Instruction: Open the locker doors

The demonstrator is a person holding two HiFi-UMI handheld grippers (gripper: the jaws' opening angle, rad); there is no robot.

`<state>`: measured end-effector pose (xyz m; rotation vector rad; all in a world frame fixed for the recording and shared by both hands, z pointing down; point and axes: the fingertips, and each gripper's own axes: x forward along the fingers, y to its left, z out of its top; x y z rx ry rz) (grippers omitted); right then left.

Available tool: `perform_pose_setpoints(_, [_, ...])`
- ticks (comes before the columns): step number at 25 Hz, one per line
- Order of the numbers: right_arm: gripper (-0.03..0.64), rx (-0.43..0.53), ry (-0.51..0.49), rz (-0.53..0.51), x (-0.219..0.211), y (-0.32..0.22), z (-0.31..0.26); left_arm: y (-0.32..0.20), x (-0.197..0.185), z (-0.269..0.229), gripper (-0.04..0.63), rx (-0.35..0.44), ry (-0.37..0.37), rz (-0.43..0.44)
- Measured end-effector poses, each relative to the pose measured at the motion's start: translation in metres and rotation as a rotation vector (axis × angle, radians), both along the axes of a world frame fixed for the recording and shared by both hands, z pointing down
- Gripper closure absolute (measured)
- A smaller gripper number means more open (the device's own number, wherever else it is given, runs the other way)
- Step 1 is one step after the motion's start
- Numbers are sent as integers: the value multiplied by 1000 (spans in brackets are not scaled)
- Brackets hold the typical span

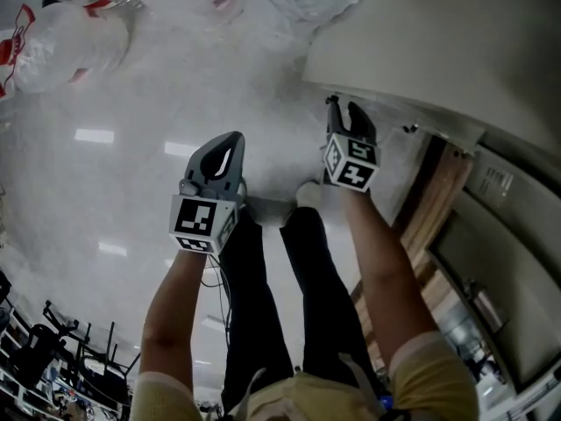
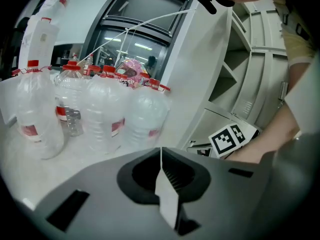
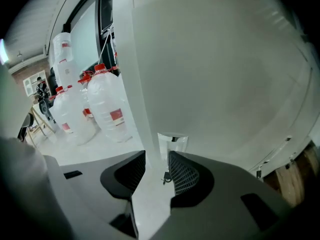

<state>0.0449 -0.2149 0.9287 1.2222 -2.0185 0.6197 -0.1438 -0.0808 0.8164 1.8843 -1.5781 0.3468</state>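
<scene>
A white locker door [image 1: 412, 42] stands swung open at the upper right of the head view. My right gripper [image 1: 344, 105] is at its lower edge. In the right gripper view the door [image 3: 215, 74] fills the right side, and its edge runs down between the jaws of the right gripper [image 3: 157, 164], which close on it beside a small latch with a key [image 3: 165, 176]. My left gripper [image 1: 223, 152] hangs over the floor to the left, away from the door. Its pads [image 2: 161, 184] meet with nothing between them. The left gripper view shows the open door [image 2: 200, 79] and shelves inside the locker [image 2: 250, 59].
Several large clear water bottles with red caps [image 1: 61, 42] [image 2: 100, 114] [image 3: 107, 109] stand on the floor to the left of the locker. Wooden planks [image 1: 438, 200] lie under the lockers at right. The person's legs [image 1: 263, 279] are below the grippers. Chairs [image 1: 53, 349] are at the lower left.
</scene>
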Motion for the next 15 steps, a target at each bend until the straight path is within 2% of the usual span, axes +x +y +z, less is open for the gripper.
perform_pose_setpoints(6, [472, -14, -17, 94, 0, -10, 14, -2, -1, 10, 591, 1, -2, 1])
perform_pose_setpoints(15, [472, -1, -28, 105, -9, -17, 20, -1, 5, 14, 591, 5, 2, 14])
